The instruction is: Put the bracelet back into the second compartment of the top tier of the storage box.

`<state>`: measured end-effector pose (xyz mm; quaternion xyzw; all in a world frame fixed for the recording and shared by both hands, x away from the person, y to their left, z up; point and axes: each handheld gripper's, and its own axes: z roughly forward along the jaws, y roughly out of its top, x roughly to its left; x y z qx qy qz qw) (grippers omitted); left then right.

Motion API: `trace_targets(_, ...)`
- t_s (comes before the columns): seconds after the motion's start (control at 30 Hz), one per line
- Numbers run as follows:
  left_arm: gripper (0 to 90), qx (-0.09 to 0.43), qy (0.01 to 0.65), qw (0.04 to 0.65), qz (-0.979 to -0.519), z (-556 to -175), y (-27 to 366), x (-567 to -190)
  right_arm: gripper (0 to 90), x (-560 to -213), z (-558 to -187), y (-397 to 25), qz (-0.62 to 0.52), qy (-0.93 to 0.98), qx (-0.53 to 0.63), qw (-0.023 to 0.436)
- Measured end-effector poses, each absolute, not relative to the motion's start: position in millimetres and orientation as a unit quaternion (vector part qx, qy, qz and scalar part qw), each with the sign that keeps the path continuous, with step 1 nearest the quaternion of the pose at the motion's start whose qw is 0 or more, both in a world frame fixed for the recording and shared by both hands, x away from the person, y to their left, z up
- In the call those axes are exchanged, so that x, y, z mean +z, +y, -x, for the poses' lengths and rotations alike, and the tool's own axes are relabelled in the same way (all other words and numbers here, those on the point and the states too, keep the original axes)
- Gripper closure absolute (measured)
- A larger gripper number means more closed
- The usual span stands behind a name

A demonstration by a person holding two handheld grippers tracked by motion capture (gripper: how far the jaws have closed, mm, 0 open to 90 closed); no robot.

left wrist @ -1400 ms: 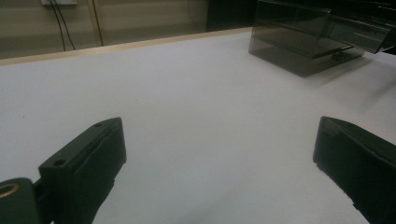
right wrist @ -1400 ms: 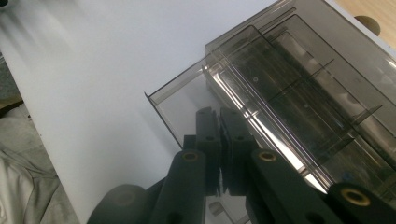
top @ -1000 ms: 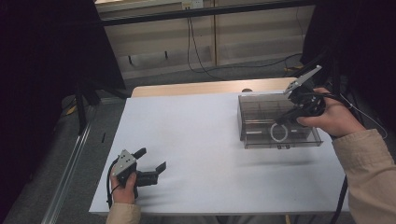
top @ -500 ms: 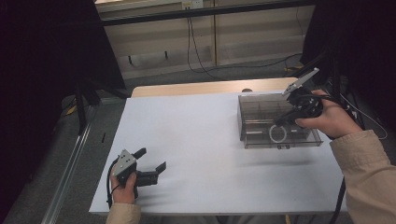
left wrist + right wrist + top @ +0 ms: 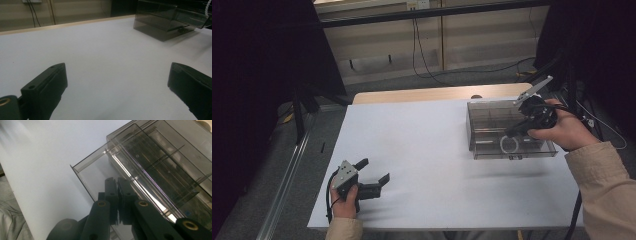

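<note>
Your left gripper [image 5: 374, 175] is resting low at the near left corner of the white table [image 5: 422, 150], its jaws standing wide apart with nothing between them. In the left gripper view the bare tabletop is lying between the two black jaws, and the box is sitting well apart, far across the table.

Moving right, the clear smoky plastic box [image 5: 492, 125] with its divided compartments is sitting at the far right of the table. A white ring [image 5: 510, 145] is lying in its near compartment.

Your right gripper [image 5: 511, 132] is hovering over the box, pointing down into it. In the right gripper view its jaws are pressed together, gripping nothing, tips just above the open near compartment.
</note>
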<state>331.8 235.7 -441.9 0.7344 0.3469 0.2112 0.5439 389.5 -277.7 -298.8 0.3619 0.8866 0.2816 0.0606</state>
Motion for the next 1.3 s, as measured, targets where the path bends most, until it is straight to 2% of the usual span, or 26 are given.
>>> trace_targets(1.3, 2.7, 0.211, 0.346, 0.543, -0.735, -331.8, 235.8, -441.9, 87.5, -312.2, -390.8, -282.5, -0.37, 0.884, 0.278, 0.059)
